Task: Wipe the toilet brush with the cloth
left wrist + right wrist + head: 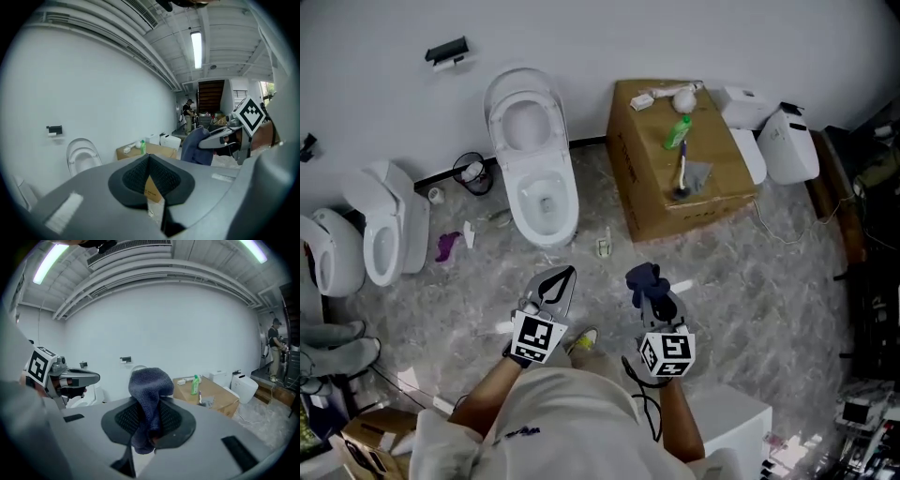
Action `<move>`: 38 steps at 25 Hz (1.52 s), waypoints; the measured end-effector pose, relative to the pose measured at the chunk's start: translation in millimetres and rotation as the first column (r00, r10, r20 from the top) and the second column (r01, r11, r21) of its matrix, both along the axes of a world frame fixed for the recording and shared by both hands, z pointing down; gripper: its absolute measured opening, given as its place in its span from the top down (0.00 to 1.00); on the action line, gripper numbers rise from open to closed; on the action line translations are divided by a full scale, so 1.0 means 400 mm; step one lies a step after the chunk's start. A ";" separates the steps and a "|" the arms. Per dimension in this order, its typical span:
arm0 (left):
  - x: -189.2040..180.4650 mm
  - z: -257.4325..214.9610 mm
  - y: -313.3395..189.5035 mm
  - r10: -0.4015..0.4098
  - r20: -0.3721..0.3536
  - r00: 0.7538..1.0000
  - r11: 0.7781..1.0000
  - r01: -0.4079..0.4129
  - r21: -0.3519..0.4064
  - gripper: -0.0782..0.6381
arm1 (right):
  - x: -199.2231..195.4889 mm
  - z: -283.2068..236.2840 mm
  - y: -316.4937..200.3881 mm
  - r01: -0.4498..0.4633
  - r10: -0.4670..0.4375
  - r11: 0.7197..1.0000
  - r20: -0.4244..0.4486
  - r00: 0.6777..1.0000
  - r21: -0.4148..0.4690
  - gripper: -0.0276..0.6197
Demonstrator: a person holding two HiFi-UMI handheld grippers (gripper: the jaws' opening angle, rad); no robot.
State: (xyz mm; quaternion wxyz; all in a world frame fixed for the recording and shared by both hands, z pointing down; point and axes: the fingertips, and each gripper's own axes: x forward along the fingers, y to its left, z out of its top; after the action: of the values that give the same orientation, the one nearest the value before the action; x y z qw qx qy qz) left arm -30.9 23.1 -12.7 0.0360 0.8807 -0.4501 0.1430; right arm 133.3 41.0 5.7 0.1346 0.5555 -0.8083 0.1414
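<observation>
Currently, the right gripper (652, 292) has its jaws clenched on the dark blue cloth (643, 277). The cloth bunches above the jaw tips and hangs down between the pads (124, 420). The left gripper (562, 281) has its jaws closed together with nothing between them.

Open grey floor (741, 281) lies between both grippers and the cardboard box (642, 202) at 1 o'clock. A white toilet (546, 216) stands at 11 o'clock, near the box's left face.

The toilet brush (682, 174) stands on the box top, near its front edge. Its long axis is upright, with the handle up and the dark end down. It is well apart from both jaws. A green bottle (679, 132) stands just behind it.
</observation>
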 end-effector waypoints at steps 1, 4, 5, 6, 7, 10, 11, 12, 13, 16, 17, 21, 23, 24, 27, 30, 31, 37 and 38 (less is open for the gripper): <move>-0.011 -0.013 0.008 0.007 0.004 1.000 1.000 -0.007 0.012 0.89 | 0.003 -0.010 0.011 -0.017 0.017 1.000 0.006 1.000 0.010 0.86; -0.053 -0.039 0.032 0.012 -0.003 1.000 0.999 -0.012 0.034 0.89 | -0.004 -0.026 0.051 -0.056 0.056 0.998 0.004 0.998 0.016 0.86; -0.071 -0.044 0.043 0.009 -0.008 1.000 0.999 -0.008 0.038 0.89 | -0.013 -0.027 0.068 -0.065 0.065 0.998 0.001 0.998 0.011 0.86; -0.090 -0.048 0.056 0.004 -0.013 1.000 0.999 -0.004 0.040 0.89 | -0.024 -0.026 0.087 -0.073 0.073 0.997 -0.001 0.997 0.003 0.86; -0.108 -0.053 0.071 0.001 -0.018 1.000 0.999 0.000 0.041 0.89 | -0.035 -0.026 0.110 -0.081 0.081 0.997 -0.002 0.997 -0.006 0.86; -0.150 -0.068 0.127 -0.006 -0.052 0.999 0.999 0.009 0.047 0.89 | -0.067 -0.034 0.182 -0.101 0.101 0.995 -0.027 0.995 -0.022 0.86; -0.165 -0.070 0.144 -0.006 -0.065 0.998 0.999 0.010 0.048 0.89 | -0.080 -0.037 0.203 -0.107 0.106 0.994 -0.038 0.994 -0.022 0.86; -0.179 -0.070 0.162 -0.006 -0.074 0.997 0.999 0.010 0.047 0.89 | -0.094 -0.041 0.223 -0.112 0.111 0.994 -0.048 0.993 -0.021 0.86; -0.194 -0.067 0.180 -0.005 -0.080 0.997 0.999 0.009 0.046 0.89 | -0.107 -0.046 0.243 -0.117 0.116 0.993 -0.054 0.992 -0.018 0.86; -0.238 -0.061 0.234 -0.005 -0.095 0.995 0.999 0.009 0.037 0.89 | -0.138 -0.068 0.309 -0.141 0.140 0.990 -0.067 0.988 -0.008 0.86; -0.252 -0.063 0.252 -0.008 -0.108 0.994 0.999 0.011 0.032 0.89 | -0.143 -0.077 0.333 -0.149 0.148 0.989 -0.074 0.986 -0.004 0.86; -0.290 -0.073 0.314 -0.013 -0.127 0.992 0.999 0.018 0.035 0.89 | -0.139 -0.105 0.417 -0.183 0.183 0.983 -0.094 0.979 0.010 0.86; -0.299 -0.079 0.340 -0.021 -0.100 0.995 0.998 0.027 0.055 0.89 | -0.130 -0.116 0.450 -0.200 0.200 0.980 -0.089 0.976 0.010 0.86; -0.300 -0.086 0.354 -0.024 -0.094 0.995 0.997 0.031 0.066 0.89 | -0.127 -0.125 0.465 -0.204 0.204 0.979 -0.088 0.975 0.010 0.86; -0.295 -0.114 0.385 -0.015 -0.101 0.995 0.995 0.025 0.098 0.89 | -0.123 -0.156 0.492 -0.198 0.200 0.980 -0.104 0.974 0.030 0.86; -0.288 -0.121 0.415 -0.001 -0.090 0.996 0.991 0.013 0.132 0.89 | -0.117 -0.160 0.510 -0.188 0.193 0.981 -0.134 0.972 0.046 0.86; -0.288 -0.121 0.424 -0.005 -0.090 0.996 0.990 0.017 0.137 0.89 | -0.114 -0.158 0.513 -0.189 0.193 0.981 -0.133 0.972 0.046 0.86; -0.248 -0.127 0.451 -0.022 -0.080 0.997 0.990 0.033 0.136 0.89 | -0.086 -0.168 0.537 -0.153 0.168 0.984 -0.180 0.969 0.096 0.86; -0.234 -0.130 0.457 -0.022 -0.074 0.997 0.990 0.032 0.137 0.89 | -0.070 -0.167 0.545 -0.148 0.166 0.984 -0.194 0.967 0.102 0.86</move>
State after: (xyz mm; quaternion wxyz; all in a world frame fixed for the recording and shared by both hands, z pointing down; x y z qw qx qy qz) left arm -124.3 205.8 -64.6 -0.0068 0.8795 -0.4692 0.0789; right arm 105.2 259.2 -61.3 0.1798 0.6347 -0.7492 0.0593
